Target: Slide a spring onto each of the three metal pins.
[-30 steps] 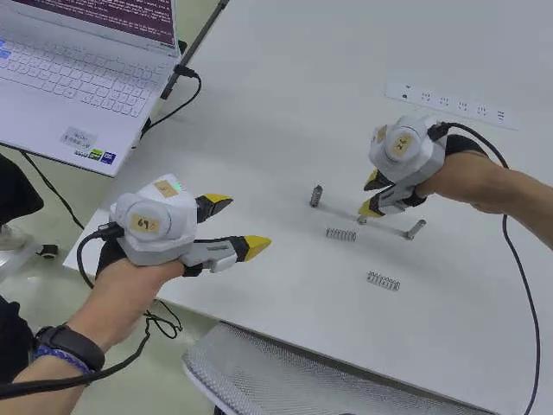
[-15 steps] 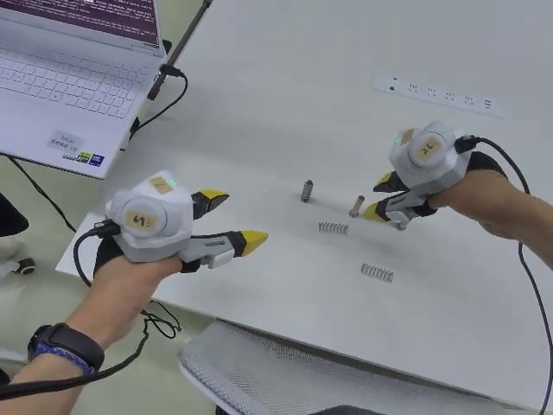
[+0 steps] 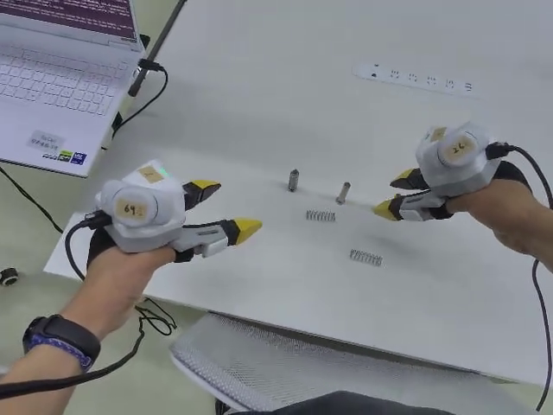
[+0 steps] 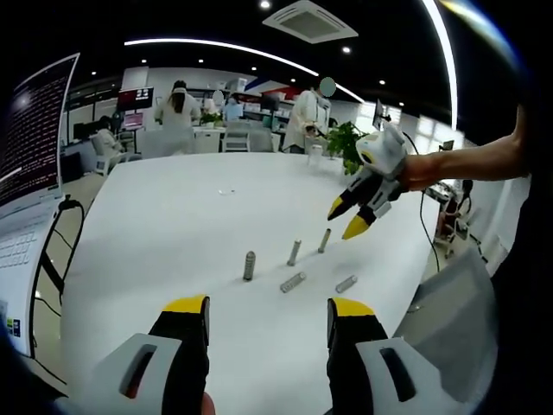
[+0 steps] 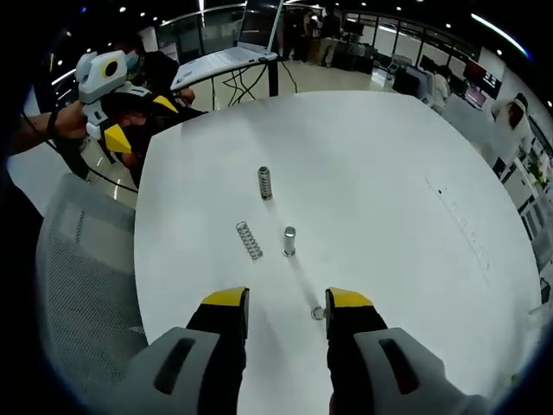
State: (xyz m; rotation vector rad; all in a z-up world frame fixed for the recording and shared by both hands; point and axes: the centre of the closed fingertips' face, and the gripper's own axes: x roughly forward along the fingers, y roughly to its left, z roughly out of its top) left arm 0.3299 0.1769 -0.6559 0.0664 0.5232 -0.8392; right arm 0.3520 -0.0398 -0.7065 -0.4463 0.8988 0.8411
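Here the right gripper (image 3: 393, 194), jaws spread and empty, hangs nearer than the left gripper (image 3: 225, 207) to a loose spring (image 3: 365, 257) lying flat, roughly parallel to the near edge of the table (image 3: 259, 86).

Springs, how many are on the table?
3. One fitted spring sits on the left pin; one loose spring lies beside the bare pin; a second loose spring nearer the table's front edge. None looks hidden.

Shiny metal pins (image 3: 343, 192) and springs (image 3: 365, 257) on a matt white table (image 3: 285, 78).
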